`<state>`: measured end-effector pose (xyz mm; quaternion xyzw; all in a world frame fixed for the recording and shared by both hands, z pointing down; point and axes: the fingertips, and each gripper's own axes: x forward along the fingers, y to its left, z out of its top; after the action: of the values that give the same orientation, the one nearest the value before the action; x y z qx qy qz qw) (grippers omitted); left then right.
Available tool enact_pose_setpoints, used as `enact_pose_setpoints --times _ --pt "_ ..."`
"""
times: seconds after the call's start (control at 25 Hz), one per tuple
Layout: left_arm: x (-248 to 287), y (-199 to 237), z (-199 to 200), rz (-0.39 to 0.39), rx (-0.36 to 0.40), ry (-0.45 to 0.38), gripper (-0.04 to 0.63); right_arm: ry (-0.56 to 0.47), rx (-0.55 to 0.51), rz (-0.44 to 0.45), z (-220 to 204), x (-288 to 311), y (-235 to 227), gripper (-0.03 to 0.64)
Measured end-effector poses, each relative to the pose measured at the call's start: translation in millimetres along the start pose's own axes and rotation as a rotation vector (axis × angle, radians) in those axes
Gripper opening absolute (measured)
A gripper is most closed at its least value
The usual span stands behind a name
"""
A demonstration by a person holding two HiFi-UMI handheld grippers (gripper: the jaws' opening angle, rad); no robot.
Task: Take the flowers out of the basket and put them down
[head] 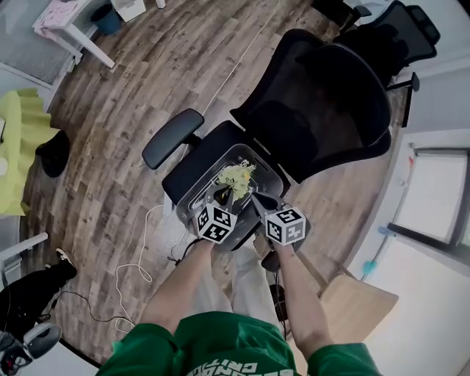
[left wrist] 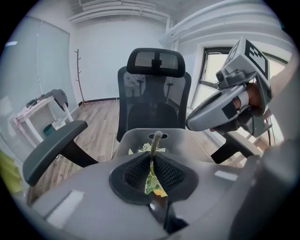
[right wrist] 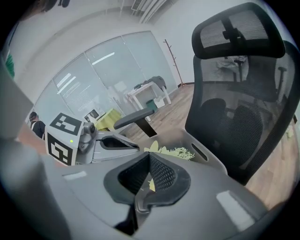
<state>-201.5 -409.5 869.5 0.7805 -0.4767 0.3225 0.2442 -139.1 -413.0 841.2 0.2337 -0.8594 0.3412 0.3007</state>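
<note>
A grey plastic basket (head: 192,197) rests on the seat of a black office chair (head: 323,110). Pale yellow-green flowers (head: 235,175) fill its middle. Both grippers hang over the basket's near rim, side by side and pointing down into it. My left gripper (left wrist: 153,157) is shut on a flower stem (left wrist: 156,138), whose cut end sticks up past the pads. My right gripper (right wrist: 149,157) is shut too, with a pale yellow leaf (right wrist: 151,185) caught between its pads. More flowers (right wrist: 176,151) lie just beyond in the basket (right wrist: 206,157). Each gripper shows in the other's view: right (left wrist: 192,123), left (right wrist: 133,146).
The chair's armrest (head: 172,137) juts out left of the basket, and its mesh back rises behind. A second black chair (head: 396,29) stands far right. A white cable (head: 139,272) trails over the wooden floor. A white table (head: 66,22) and yellow cloth (head: 22,139) are at left.
</note>
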Motion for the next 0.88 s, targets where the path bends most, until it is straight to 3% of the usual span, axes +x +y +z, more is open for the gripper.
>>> enact_pose_setpoints --times 0.64,0.88 --pt "-70.0 30.5 103.1 0.044 0.03 -0.148 0.035 -0.098 -0.098 -0.039 74.0 -54.0 23.7 0.006" --pt "-114.1 38.0 150.6 0.054 0.017 -0.251 0.035 -0.142 -0.133 -0.054 96.1 -82.9 36.8 0.006"
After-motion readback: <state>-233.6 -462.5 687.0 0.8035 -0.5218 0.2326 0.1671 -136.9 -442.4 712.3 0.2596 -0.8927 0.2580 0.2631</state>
